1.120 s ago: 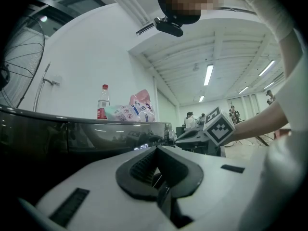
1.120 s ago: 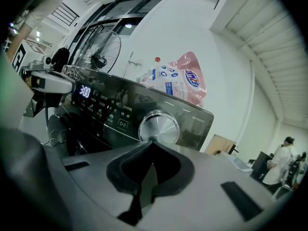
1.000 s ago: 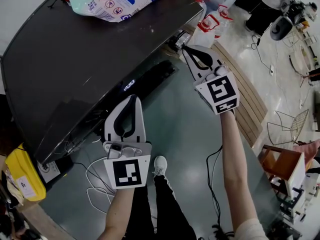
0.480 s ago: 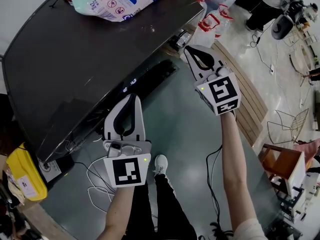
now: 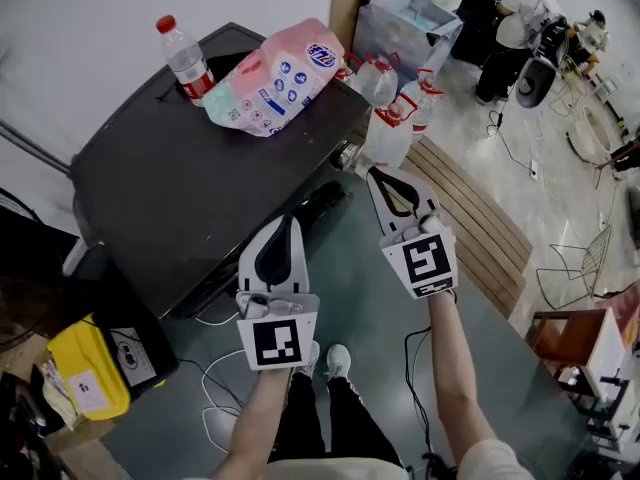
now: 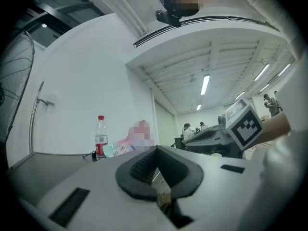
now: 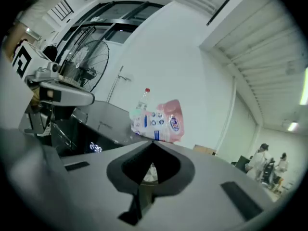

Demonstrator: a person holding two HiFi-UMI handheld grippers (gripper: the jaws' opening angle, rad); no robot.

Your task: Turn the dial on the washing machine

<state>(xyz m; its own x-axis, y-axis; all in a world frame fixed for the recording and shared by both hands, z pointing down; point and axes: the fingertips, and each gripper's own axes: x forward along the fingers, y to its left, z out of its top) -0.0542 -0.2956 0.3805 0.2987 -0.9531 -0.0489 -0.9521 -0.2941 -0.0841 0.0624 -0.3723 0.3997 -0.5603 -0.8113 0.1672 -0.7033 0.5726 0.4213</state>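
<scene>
The black washing machine [image 5: 190, 188] stands at the left, and its small silver dial [image 5: 347, 155] sits at the front right corner of the control panel. My right gripper [image 5: 376, 174] is shut and empty, its tips a short way below and right of the dial without touching it. My left gripper [image 5: 285, 224] is also shut and empty, and it points at the panel's front edge. In the right gripper view the closed jaws [image 7: 153, 142] point toward the machine's lit display [image 7: 95, 148]. In the left gripper view the jaws [image 6: 156, 148] meet at the tips.
A pink detergent bag [image 5: 270, 78] and a red-capped bottle [image 5: 185, 60] lie on the machine's top. Clear jugs [image 5: 395, 118] stand behind the dial corner, beside a wooden pallet [image 5: 480, 228]. Cables [image 5: 215, 408] trail on the floor, with a yellow container [image 5: 85, 368] at the left. People [image 5: 510, 18] stand far back.
The head view has pulled back and now shows the whole machine top. Both grippers sit lower and closer together. The right gripper has come off the dial. Both stay shut.
</scene>
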